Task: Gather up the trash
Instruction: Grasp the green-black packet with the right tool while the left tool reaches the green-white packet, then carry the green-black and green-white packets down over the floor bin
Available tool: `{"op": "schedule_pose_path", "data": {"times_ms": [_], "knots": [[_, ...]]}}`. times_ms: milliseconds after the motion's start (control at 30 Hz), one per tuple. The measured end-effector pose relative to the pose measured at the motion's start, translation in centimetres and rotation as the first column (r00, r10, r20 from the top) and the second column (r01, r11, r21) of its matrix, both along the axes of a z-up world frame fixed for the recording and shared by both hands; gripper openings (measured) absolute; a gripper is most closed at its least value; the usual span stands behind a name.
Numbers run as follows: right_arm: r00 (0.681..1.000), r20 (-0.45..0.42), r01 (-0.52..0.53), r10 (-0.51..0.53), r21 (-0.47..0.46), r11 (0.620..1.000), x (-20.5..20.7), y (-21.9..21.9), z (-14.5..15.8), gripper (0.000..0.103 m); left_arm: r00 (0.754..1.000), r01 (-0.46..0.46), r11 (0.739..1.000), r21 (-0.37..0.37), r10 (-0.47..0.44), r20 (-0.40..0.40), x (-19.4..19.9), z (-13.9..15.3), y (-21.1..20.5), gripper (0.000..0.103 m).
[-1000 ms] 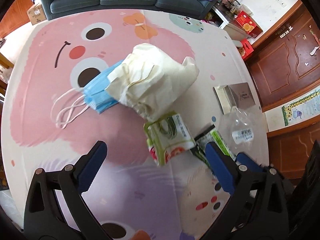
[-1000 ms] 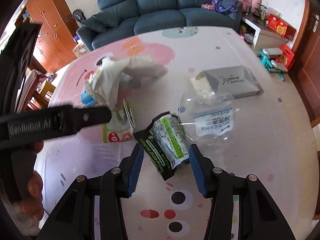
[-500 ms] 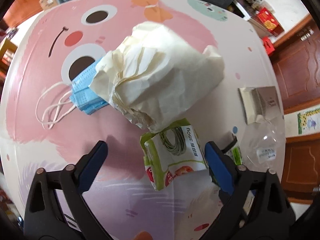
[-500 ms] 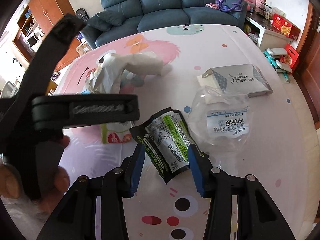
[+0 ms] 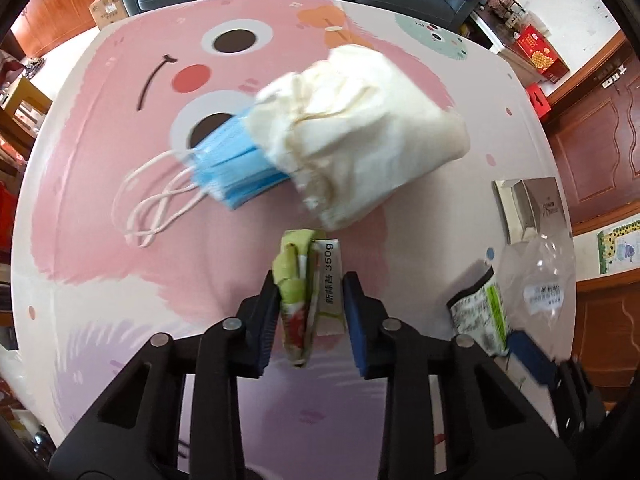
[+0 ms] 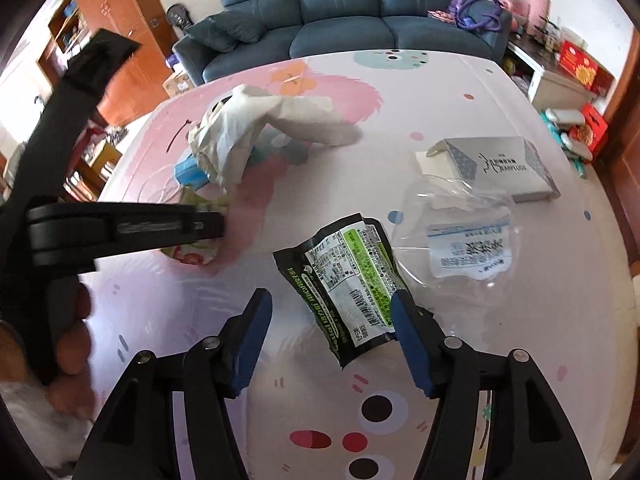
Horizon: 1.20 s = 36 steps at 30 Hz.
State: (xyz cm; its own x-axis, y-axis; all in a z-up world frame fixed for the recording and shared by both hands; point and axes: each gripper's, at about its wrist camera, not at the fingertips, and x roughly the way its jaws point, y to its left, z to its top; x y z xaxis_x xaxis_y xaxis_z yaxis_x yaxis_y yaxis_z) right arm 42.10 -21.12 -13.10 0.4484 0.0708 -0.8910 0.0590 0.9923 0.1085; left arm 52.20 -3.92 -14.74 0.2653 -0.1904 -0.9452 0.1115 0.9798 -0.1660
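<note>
left claw clamped on green wrapper; right claw apart, low over table.

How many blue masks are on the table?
1 stack of blue masks, lying half under the cream cloth bag, its white loops trailing out the other way. How many masks are in the stack I cannot tell; part is hidden under the bag.

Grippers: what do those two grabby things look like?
Both the left gripper and the right gripper are black plastic frames shaped like open triangles, with small round silver bolts. Each has two flat blue pads on its fingers. Faint lettering runs along the left gripper's side in the right wrist view, too blurred to read.
</note>
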Motion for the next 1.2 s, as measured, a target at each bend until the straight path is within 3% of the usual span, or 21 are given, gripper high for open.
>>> {"op": "schedule_pose_path", "data": {"times_ms": [133,200,233,333,367,467,600,800,1000,1200], "knots": [[0.999,-0.023,-0.034,0.033,-0.063,0.997,0.6,1.1,-0.7,0.063,1.0,0.0,1.0,-0.004,0.0,-0.014,-1.1,0.0,2.6,0.025],[0.998,-0.047,-0.04,0.035,-0.096,0.995,1.0,1.5,-1.4,0.054,1.0,-0.002,1.0,0.001,0.002,-0.021,-1.7,-0.1,3.6,0.025],[0.998,-0.053,-0.037,0.031,-0.112,0.993,1.1,1.6,-1.7,0.041,1.0,-0.004,1.0,0.003,0.004,-0.023,-2.0,-0.1,4.0,0.025],[0.999,-0.043,-0.029,0.024,-0.118,0.993,1.5,1.6,-1.8,0.026,1.0,-0.006,1.0,0.001,0.006,-0.03,-2.8,-0.1,5.0,0.025],[0.999,-0.038,-0.028,0.024,-0.113,0.993,1.5,1.7,-1.7,0.002,1.0,-0.004,1.0,0.001,0.004,-0.029,-3.2,0.0,5.2,0.025],[0.999,-0.039,-0.017,0.015,-0.068,0.998,1.5,1.7,-1.3,0.002,1.0,0.012,1.0,0.001,-0.012,-0.02,-3.8,0.4,5.3,0.025],[1.0,0.011,0.018,-0.019,0.087,0.996,0.0,1.2,1.0,0.002,0.999,0.041,0.999,-0.01,-0.041,-0.005,-5.0,1.5,5.2,0.025],[0.995,0.053,0.068,-0.088,0.303,0.951,-4.1,0.2,5.0,0.002,0.997,0.071,0.997,-0.034,-0.07,0.023,-8.9,3.9,6.8,0.025],[0.995,0.082,0.021,-0.057,0.387,0.922,-10.3,0.2,8.1,0.002,0.994,0.085,0.995,-0.046,-0.081,0.078,-14.5,6.7,7.1,0.025],[0.988,0.137,-0.11,0.065,0.353,0.929,-19.6,1.1,10.3,0.002,0.989,0.05,0.998,-0.042,-0.044,0.139,-23.7,8.9,6.7,0.025]]}}
